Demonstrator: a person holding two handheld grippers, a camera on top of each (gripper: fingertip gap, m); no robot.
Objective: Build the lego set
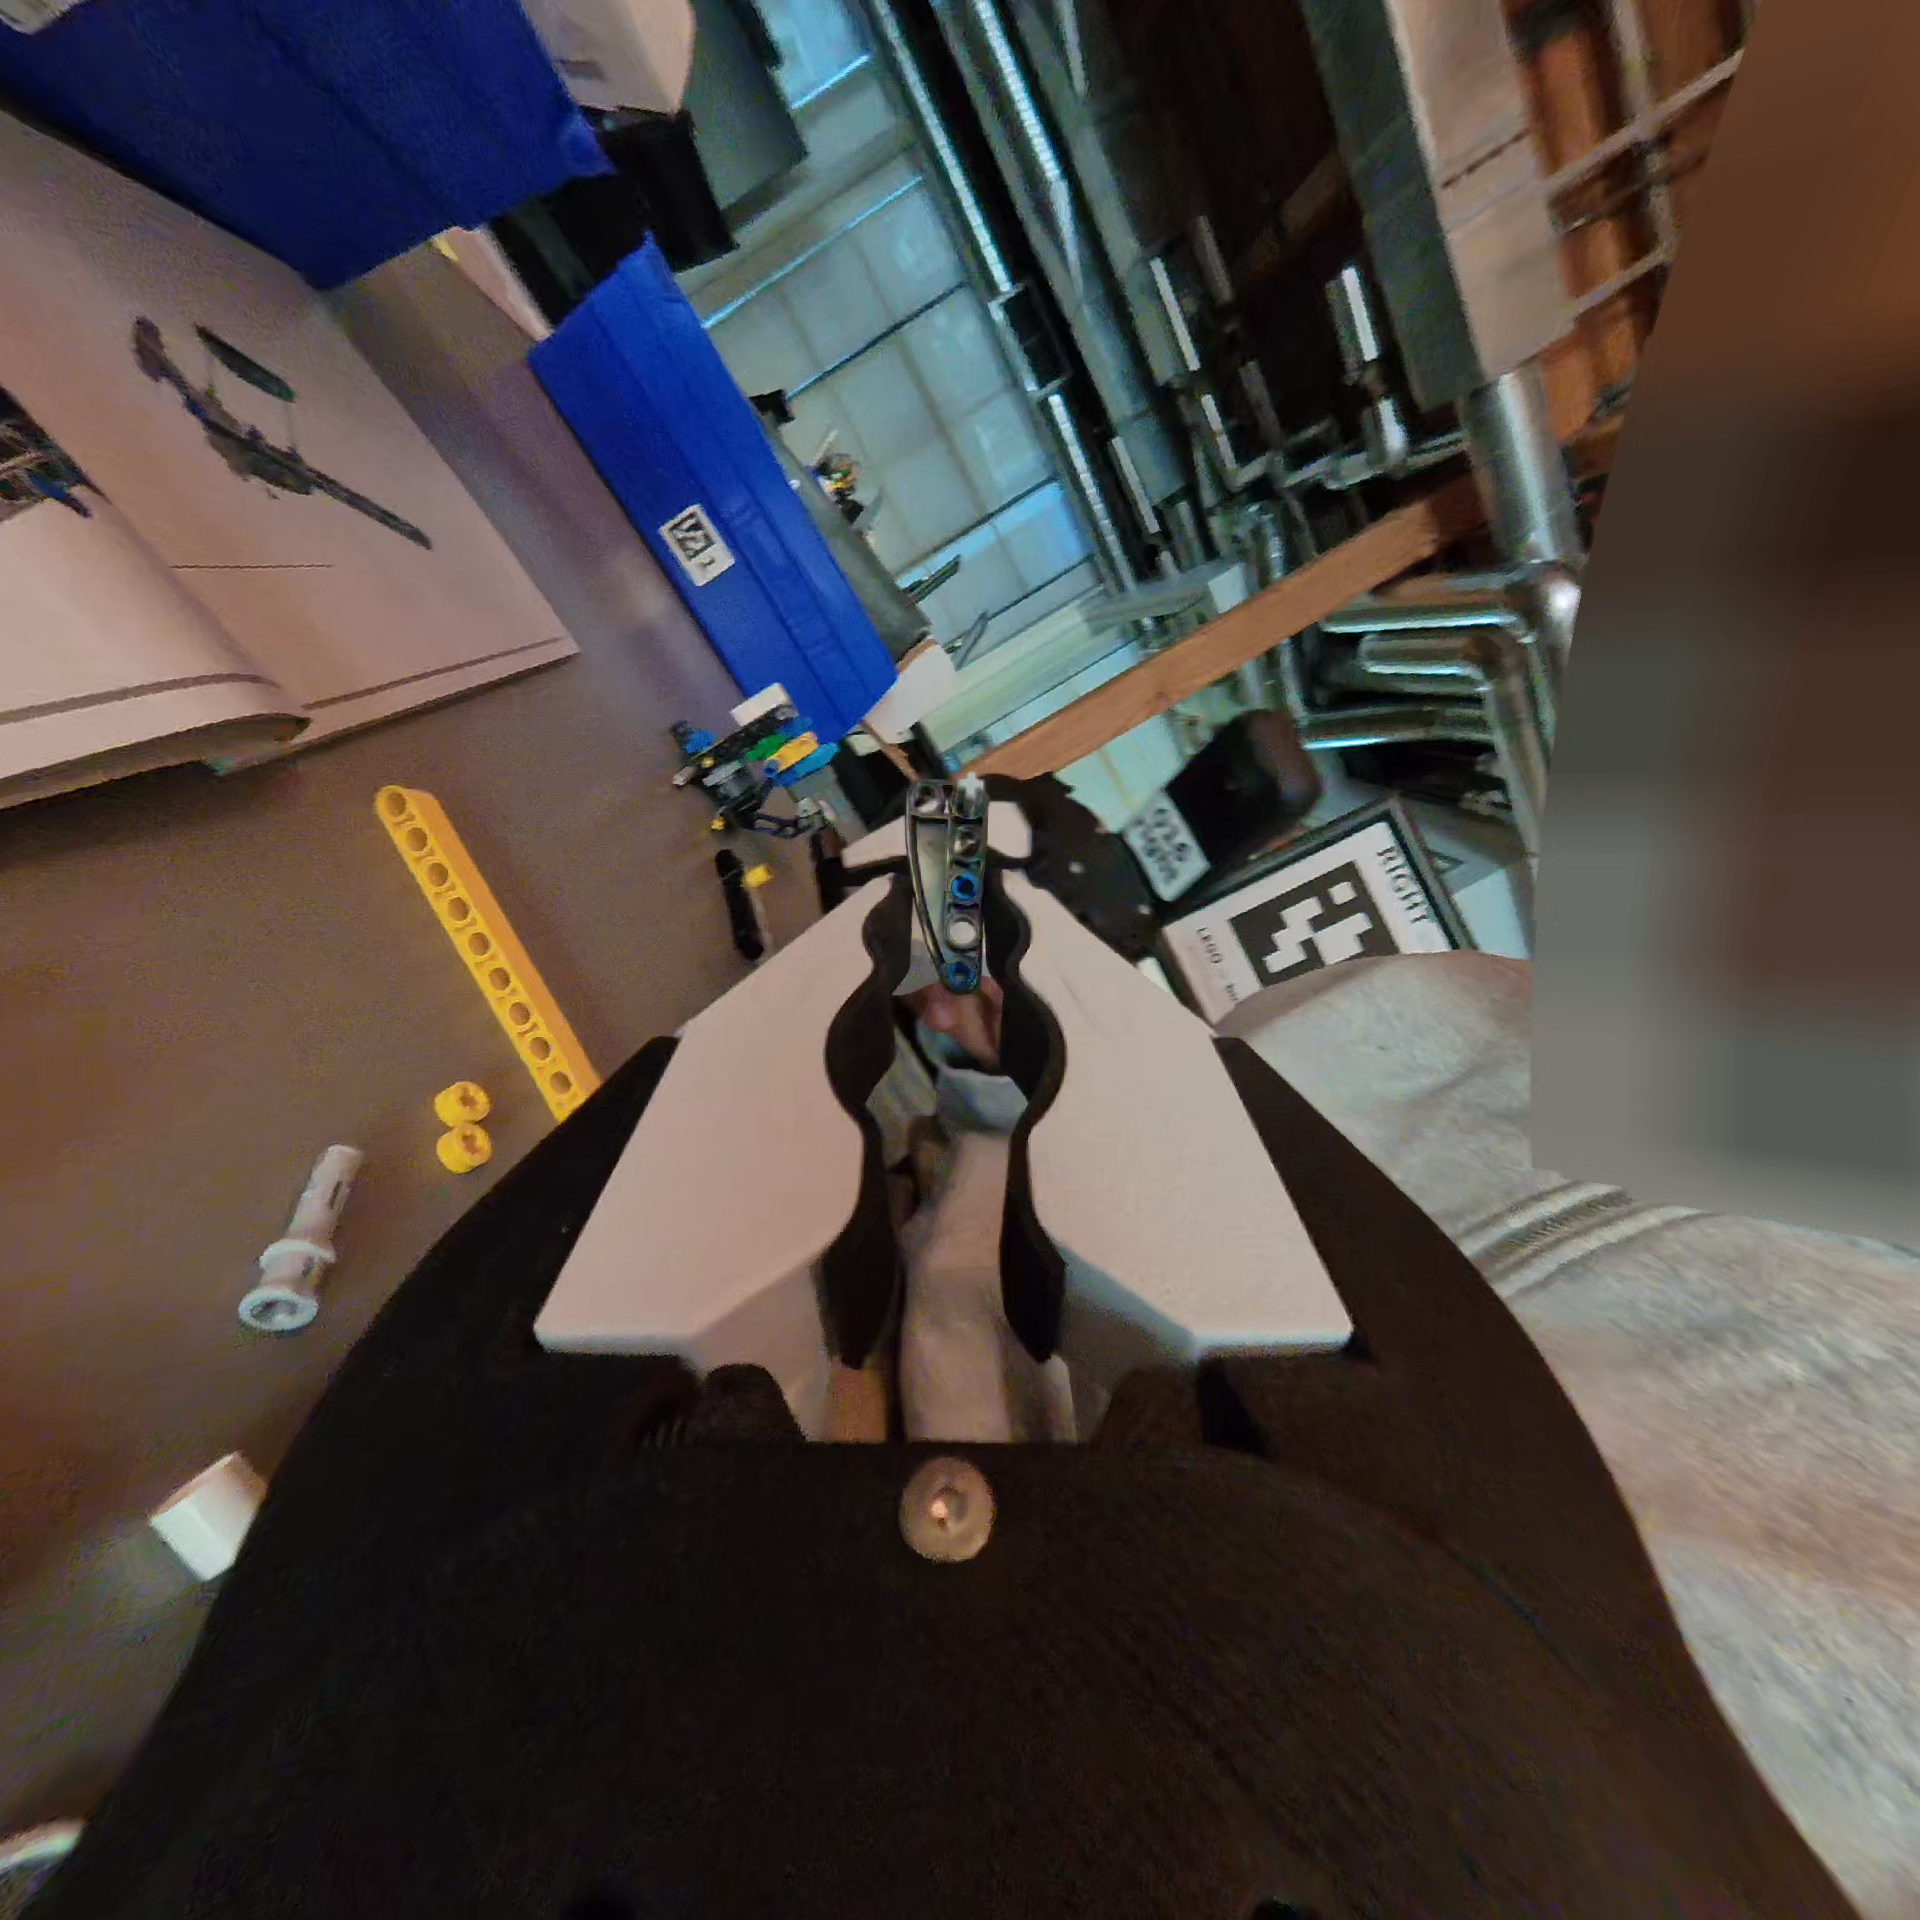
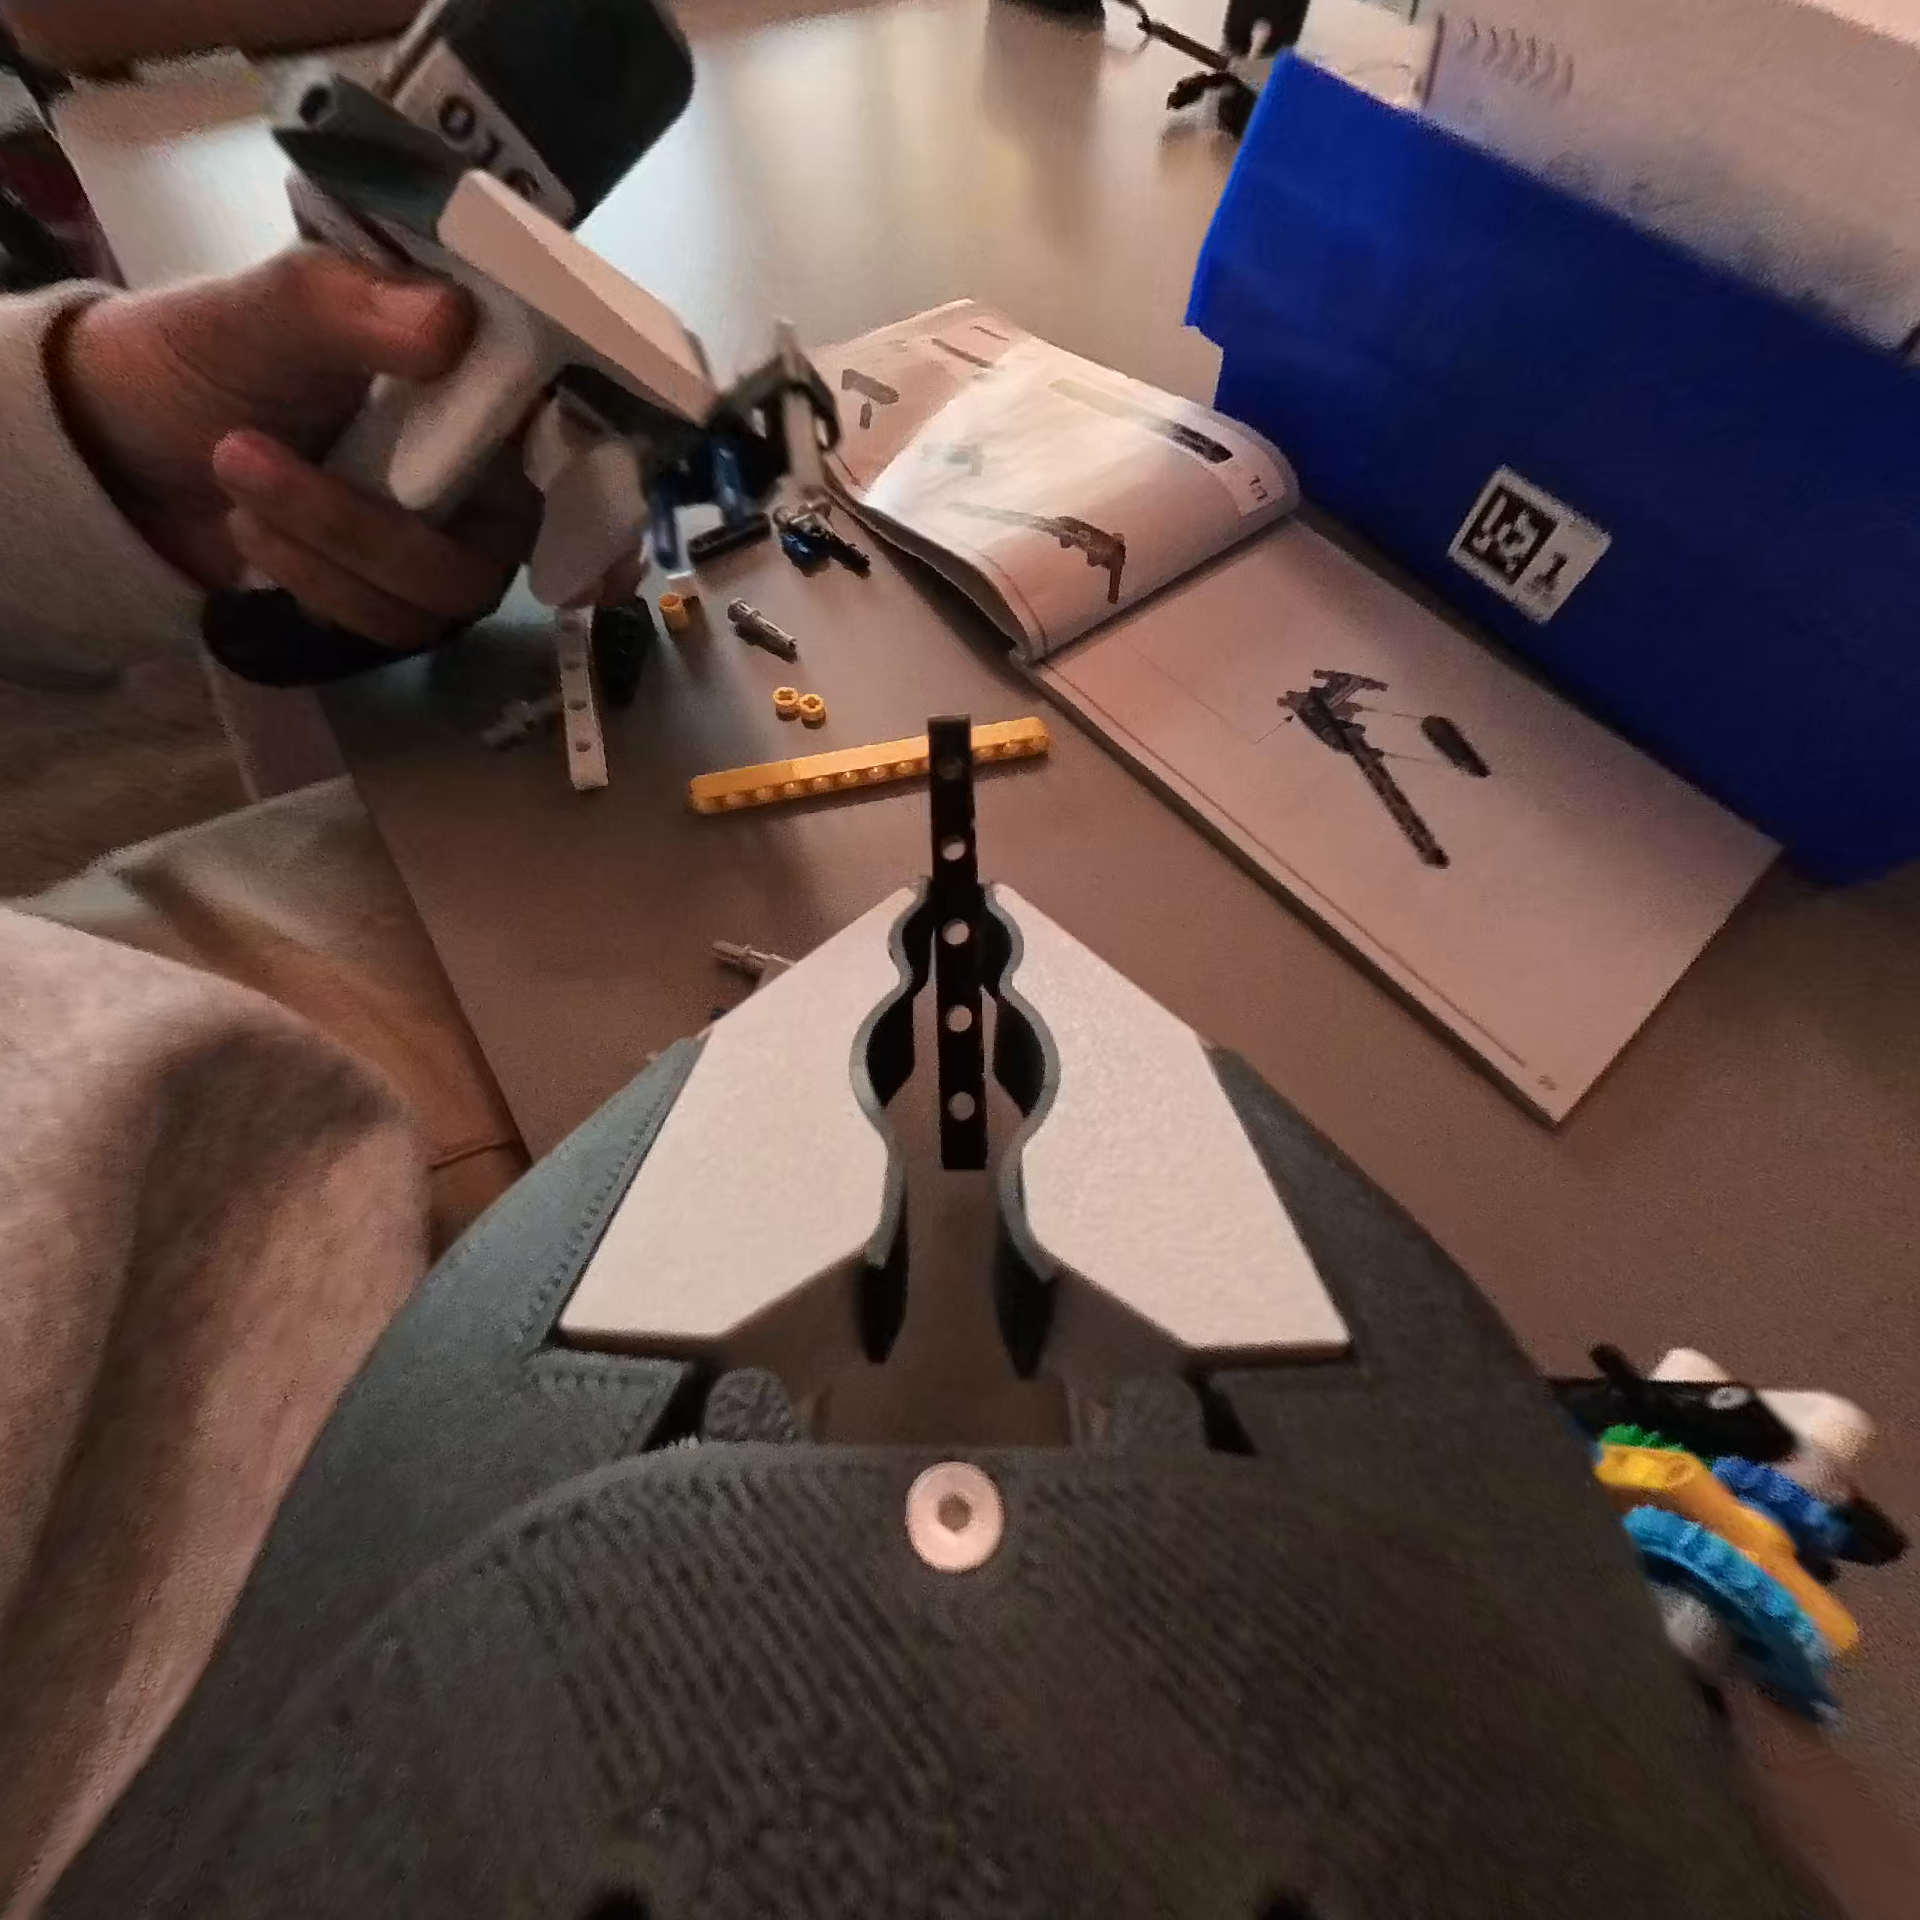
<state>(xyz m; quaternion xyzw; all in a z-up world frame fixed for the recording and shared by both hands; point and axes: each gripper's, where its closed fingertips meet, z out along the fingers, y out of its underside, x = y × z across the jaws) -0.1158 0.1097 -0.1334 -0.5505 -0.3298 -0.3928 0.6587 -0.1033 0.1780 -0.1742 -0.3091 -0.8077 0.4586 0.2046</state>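
I have the left tongs (image 1: 951,894) pinched shut on a small dark curved piece with blue pins (image 1: 951,899), lifted clear of the tabletop (image 1: 312,987) and tipped on its side, I judge so its pin holes face the other part. The right tongs (image 2: 956,894) are closed on a black beam (image 2: 956,935) that runs straight out past the tips toward 12 o'clock, gripped near its middle so a free end is left for joining. In the right wrist view the left tongs show at 10 o'clock in a hand (image 2: 260,436), raised above the loose parts. On the tabletop lie the yellow beam (image 2: 868,774) just beyond the black beam's tip, two yellow bushes (image 2: 800,704) at 11 o'clock of it, a grey pin (image 1: 296,1242), and the open instruction booklet (image 2: 1299,748) at 2 o'clock against the blue bin (image 2: 1507,416). A partly built colourful assembly (image 2: 1714,1507) sits at 4 o'clock, cut off by the tongs' body and blurred. I cannot make out how the dark curved piece is shaped beyond the tips, and motion blur smears the parts under the left tongs. I judge the two held parts are about to be mated.
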